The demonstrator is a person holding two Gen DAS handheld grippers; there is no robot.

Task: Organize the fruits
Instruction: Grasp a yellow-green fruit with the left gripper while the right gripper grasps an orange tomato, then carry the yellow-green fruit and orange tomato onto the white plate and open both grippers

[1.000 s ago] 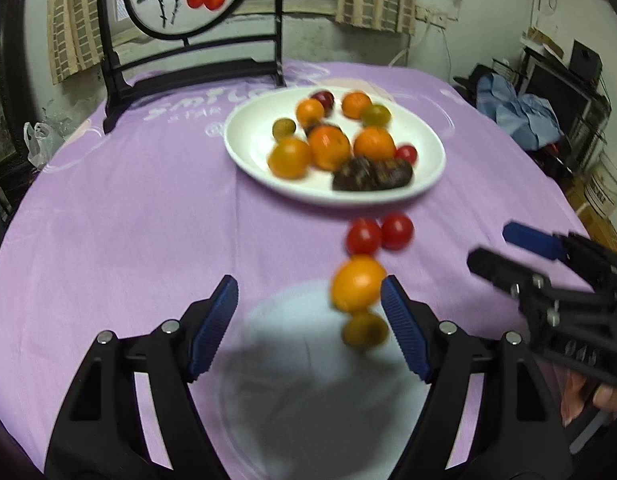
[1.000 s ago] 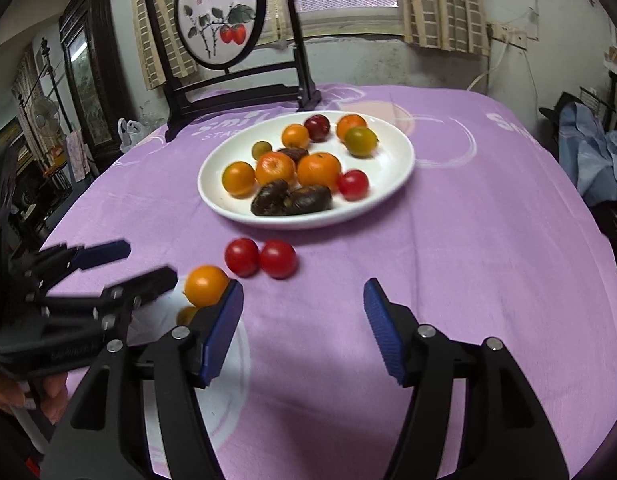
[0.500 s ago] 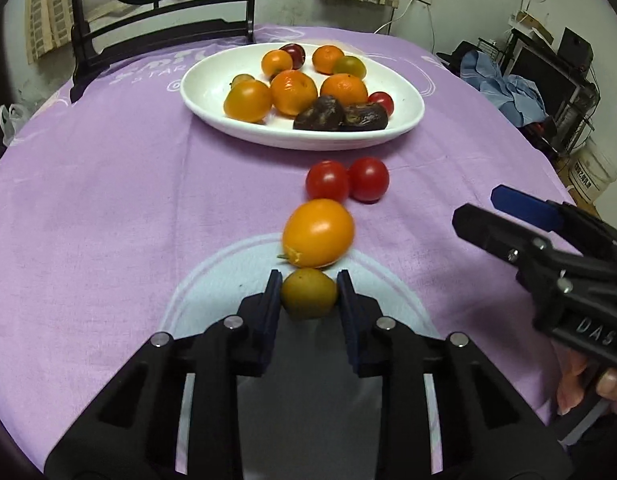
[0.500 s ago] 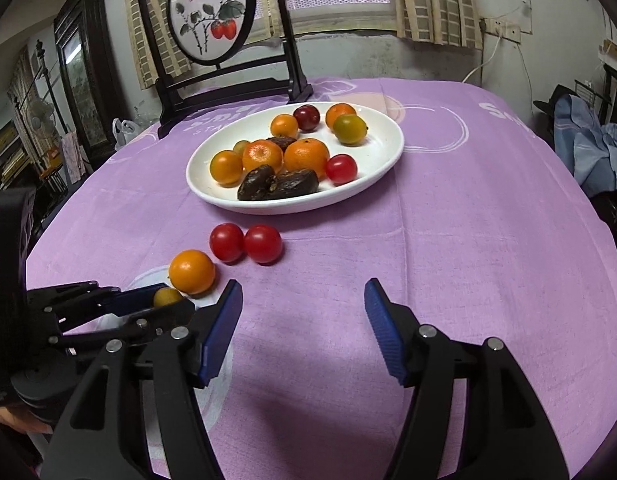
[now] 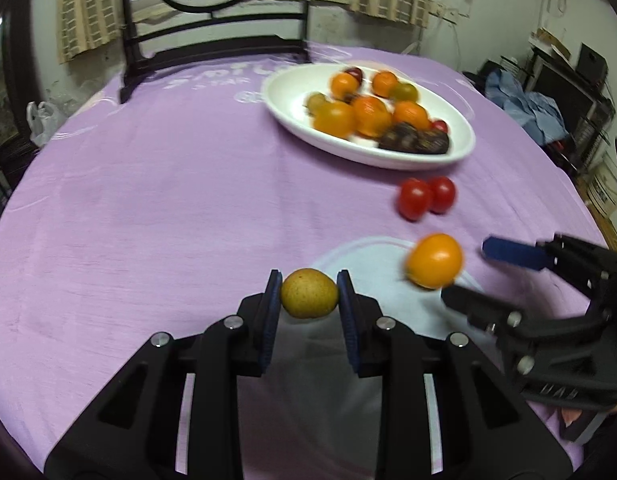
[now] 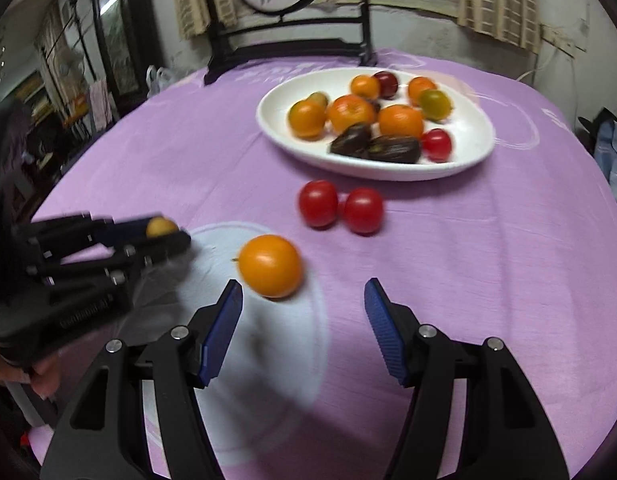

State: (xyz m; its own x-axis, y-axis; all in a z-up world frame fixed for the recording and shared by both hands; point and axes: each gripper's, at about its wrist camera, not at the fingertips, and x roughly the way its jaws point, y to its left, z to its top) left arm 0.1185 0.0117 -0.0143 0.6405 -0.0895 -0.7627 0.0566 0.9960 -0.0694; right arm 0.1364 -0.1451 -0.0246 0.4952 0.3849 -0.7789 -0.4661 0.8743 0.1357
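Lifted since before, the yellow-green fruit sits clamped in left tongs; right tongs gape empty.

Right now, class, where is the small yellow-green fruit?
The yellow-green fruit is clamped in the left gripper, beside the orange tomato on the purple tablecloth.

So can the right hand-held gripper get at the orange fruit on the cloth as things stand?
Probably yes. The right hand-held gripper is open and empty, and the orange fruit lies just ahead of its left finger, with nothing between; it sits a little left of centre.
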